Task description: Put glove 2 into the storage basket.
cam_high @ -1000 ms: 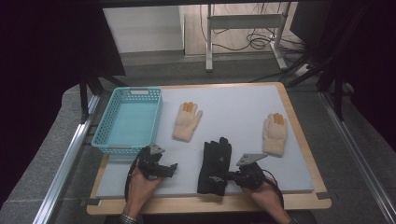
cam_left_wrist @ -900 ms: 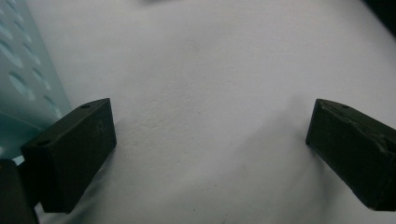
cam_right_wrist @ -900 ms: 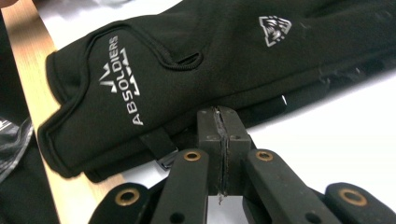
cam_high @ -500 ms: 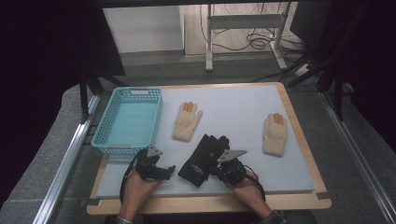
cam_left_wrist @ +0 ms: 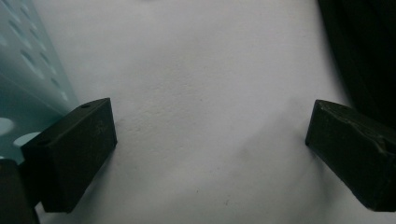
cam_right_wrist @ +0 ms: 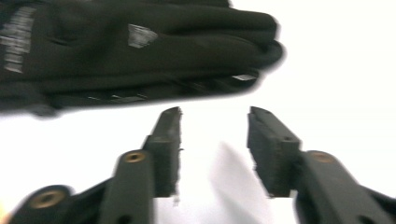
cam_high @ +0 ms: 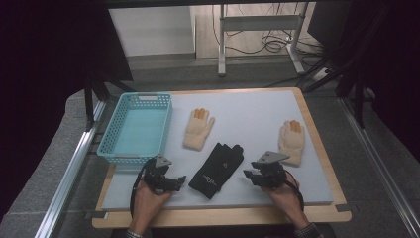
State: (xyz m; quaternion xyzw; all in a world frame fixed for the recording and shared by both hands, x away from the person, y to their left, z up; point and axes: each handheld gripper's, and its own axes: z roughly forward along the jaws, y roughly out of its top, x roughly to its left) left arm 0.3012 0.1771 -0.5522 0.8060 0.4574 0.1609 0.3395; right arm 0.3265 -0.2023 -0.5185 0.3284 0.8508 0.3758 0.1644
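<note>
The black glove (cam_high: 216,169) is laid flat near the front of the worktop (cam_high: 257,119), between the two grippers and touched by neither. The right gripper (cam_high: 249,174) is seen just beside it, jaws just opened about halfway with nothing between them. The left gripper (cam_high: 181,179) is held wide over bare mat, next to the basket (cam_high: 136,130).

light: bright mat, dark surround — right gripper view: overexposed, motion-blurred | left gripper view: soft
</note>
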